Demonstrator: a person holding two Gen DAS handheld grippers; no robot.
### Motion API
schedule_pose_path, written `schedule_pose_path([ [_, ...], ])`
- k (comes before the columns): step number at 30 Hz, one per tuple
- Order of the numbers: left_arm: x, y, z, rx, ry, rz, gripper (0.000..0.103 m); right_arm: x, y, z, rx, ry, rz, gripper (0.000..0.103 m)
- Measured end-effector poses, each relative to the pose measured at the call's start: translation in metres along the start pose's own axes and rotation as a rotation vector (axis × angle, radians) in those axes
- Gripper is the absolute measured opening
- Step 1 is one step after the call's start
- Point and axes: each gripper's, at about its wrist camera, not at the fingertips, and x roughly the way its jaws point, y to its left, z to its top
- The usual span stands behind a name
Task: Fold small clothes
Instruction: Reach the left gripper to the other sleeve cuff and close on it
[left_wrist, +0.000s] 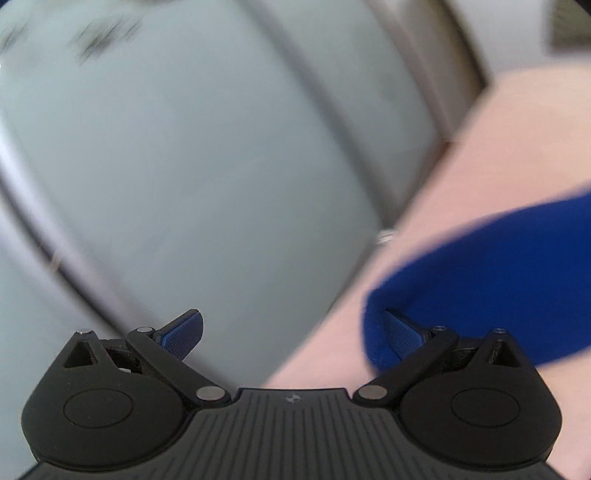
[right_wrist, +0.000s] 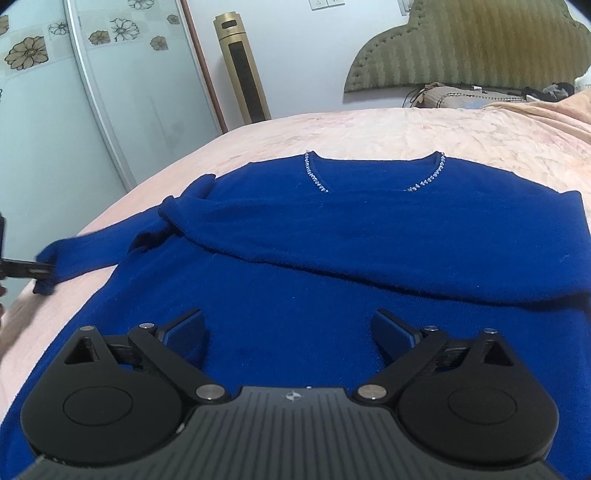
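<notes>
A royal blue sweater (right_wrist: 332, 258) with a beaded V-neck lies flat on a pink bedspread (right_wrist: 406, 129). Its right sleeve is folded across the chest; its left sleeve (right_wrist: 85, 254) stretches out to the left. My right gripper (right_wrist: 290, 332) is open, hovering over the sweater's lower body. In the blurred left wrist view my left gripper (left_wrist: 291, 332) is open, and its right fingertip (left_wrist: 400, 334) is at the cuff end of the blue sleeve (left_wrist: 480, 288). The left gripper also shows at the left edge of the right wrist view (right_wrist: 22, 269), by the cuff.
A pale sliding wardrobe door with flower prints (right_wrist: 44, 110) stands left of the bed. A gold tower fan (right_wrist: 243, 66) stands by the wall. A green padded headboard (right_wrist: 472, 44) and clutter lie at the far right.
</notes>
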Motion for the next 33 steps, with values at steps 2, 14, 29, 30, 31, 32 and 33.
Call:
schedule_pose_path([
  [2,0.007,0.03,0.003,-0.113,0.027,0.016,0.103,0.0,0.001,-0.001,-0.007,-0.001,0.0,0.101],
  [14,-0.023,0.082,0.009,-0.413,0.054,-0.312,0.103,0.001,0.002,-0.004,-0.018,-0.009,-0.001,0.103],
  [29,0.049,0.064,-0.063,-1.026,0.237,-0.876,0.103,0.001,0.004,-0.005,-0.03,-0.007,-0.011,0.103],
  [30,0.056,0.063,-0.063,-1.048,0.211,-0.876,0.103,0.0,0.003,-0.005,-0.03,-0.007,-0.011,0.103],
  [31,0.059,0.062,-0.062,-1.064,0.189,-0.874,0.103,0.0,0.003,-0.005,-0.033,-0.006,-0.012,0.103],
  [32,0.064,0.059,-0.059,-1.067,0.177,-0.87,0.103,0.0,0.003,-0.005,-0.034,-0.006,-0.013,0.103],
  [33,0.067,0.061,-0.057,-1.061,0.17,-0.868,0.103,0.0,0.003,-0.005,-0.034,-0.007,-0.014,0.103],
])
